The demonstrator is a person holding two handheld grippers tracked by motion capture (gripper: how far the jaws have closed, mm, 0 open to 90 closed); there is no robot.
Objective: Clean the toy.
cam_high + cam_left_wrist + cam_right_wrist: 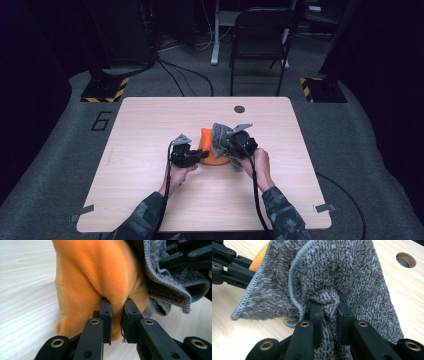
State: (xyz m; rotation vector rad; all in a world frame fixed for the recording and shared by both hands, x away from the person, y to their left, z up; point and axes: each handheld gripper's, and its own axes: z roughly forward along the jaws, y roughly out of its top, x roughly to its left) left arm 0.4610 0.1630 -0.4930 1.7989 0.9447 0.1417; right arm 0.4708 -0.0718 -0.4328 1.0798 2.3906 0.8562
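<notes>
So the orange plush (210, 150) sits mid-table, and everything hangs off it. Left gripper (116, 312) is clamped on a fold of its fabric. Right gripper (328, 311) is pinching the grey cloth (342, 272), which drapes against the plush's right side, touching it. My guess is the cloth gets wiped leftward across it. No containers anywhere.

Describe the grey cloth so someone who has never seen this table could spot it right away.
Look at the middle of the wooden table, where two hands meet. The grey cloth hangs bunched in the right gripper. It is fuzzy with a stitched edge, unlike the smooth orange plush cloth beside it.
</notes>
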